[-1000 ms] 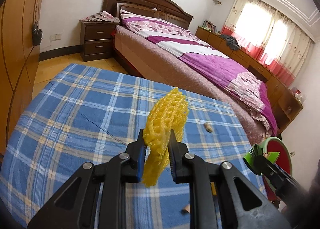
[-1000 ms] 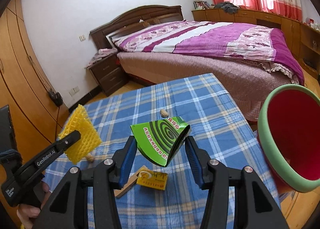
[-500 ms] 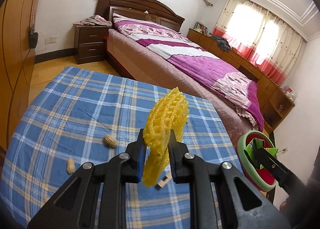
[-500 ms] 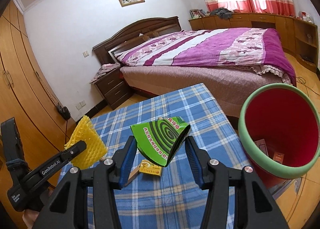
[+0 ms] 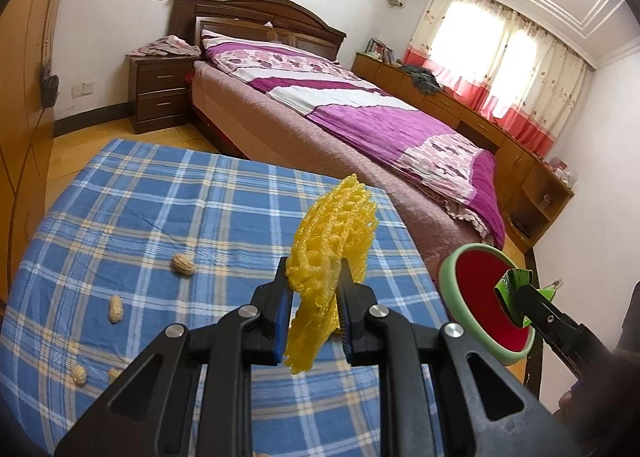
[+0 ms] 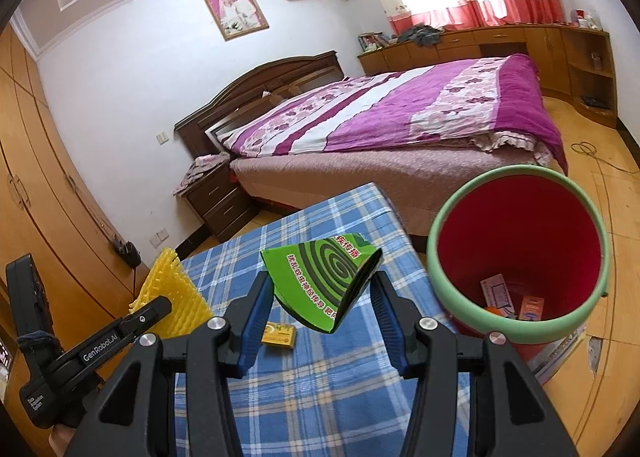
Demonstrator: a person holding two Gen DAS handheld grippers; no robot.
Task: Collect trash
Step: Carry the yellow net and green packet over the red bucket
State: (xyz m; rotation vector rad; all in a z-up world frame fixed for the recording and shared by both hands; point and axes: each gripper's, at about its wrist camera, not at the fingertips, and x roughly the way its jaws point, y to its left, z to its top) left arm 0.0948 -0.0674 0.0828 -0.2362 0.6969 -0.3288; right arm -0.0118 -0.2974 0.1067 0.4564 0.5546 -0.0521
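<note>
From my left wrist, the table (image 5: 132, 193) wears a blue plaid cloth, with a bed (image 5: 360, 117) beyond it, a nightstand (image 5: 160, 93) by the headboard and curtained windows to the right. My left tool (image 5: 314, 297) is pinched narrow on a yellow foam net (image 5: 332, 225). Peanuts (image 5: 183, 264) lie scattered on the cloth at left, which the other view misses. The red bin (image 5: 480, 277) sits past the table's right edge, my right tool (image 5: 520, 297) in front of its mouth

From my right wrist, my right tool (image 6: 320, 297) grips a folded green carton (image 6: 324, 277) at middling width, above the table near the bin (image 6: 516, 257). Only here do I see into the bin: some packets lie at the bottom. A small yellow box (image 6: 279, 334) rests on the cloth under the carton, and wardrobes (image 6: 36, 177) line the left wall
</note>
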